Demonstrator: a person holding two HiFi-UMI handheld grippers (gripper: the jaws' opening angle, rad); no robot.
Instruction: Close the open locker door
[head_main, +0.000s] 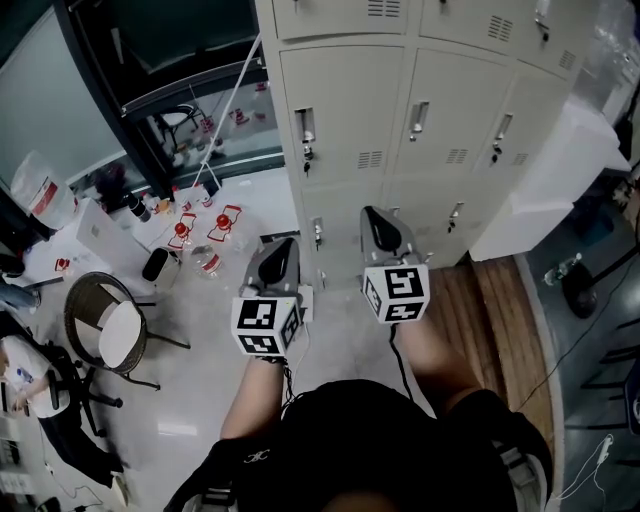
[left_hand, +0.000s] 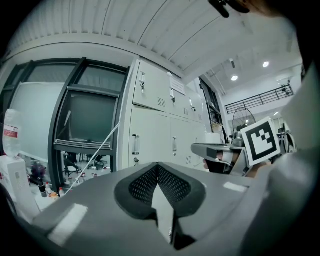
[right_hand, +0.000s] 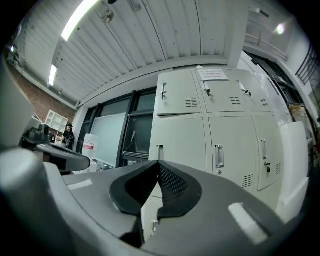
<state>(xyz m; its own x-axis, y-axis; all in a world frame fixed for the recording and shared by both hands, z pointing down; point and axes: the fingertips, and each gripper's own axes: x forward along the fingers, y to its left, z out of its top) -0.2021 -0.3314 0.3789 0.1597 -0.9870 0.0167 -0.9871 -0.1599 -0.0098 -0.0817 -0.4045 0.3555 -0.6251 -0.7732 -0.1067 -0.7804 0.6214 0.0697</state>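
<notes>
A bank of cream lockers (head_main: 400, 110) stands ahead of me, with small handles such as the one on the left door (head_main: 305, 125). Every door I can see lies flush with its frame. My left gripper (head_main: 283, 250) and right gripper (head_main: 378, 222) are held side by side short of the lower lockers, touching nothing. In the left gripper view the jaws (left_hand: 158, 167) are shut and empty, with the lockers (left_hand: 150, 135) beyond and the right gripper's marker cube (left_hand: 261, 141) alongside. The right gripper (right_hand: 158, 165) is also shut and empty, pointing at the lockers (right_hand: 182, 140).
White slabs (head_main: 555, 170) lean by the lockers' right end. A round chair (head_main: 105, 325), bottles and red-white items (head_main: 200, 228) sit on the floor at left, below a dark window frame (head_main: 150, 100). A person sits at far left (head_main: 30, 385). Wooden flooring (head_main: 490, 300) runs at right.
</notes>
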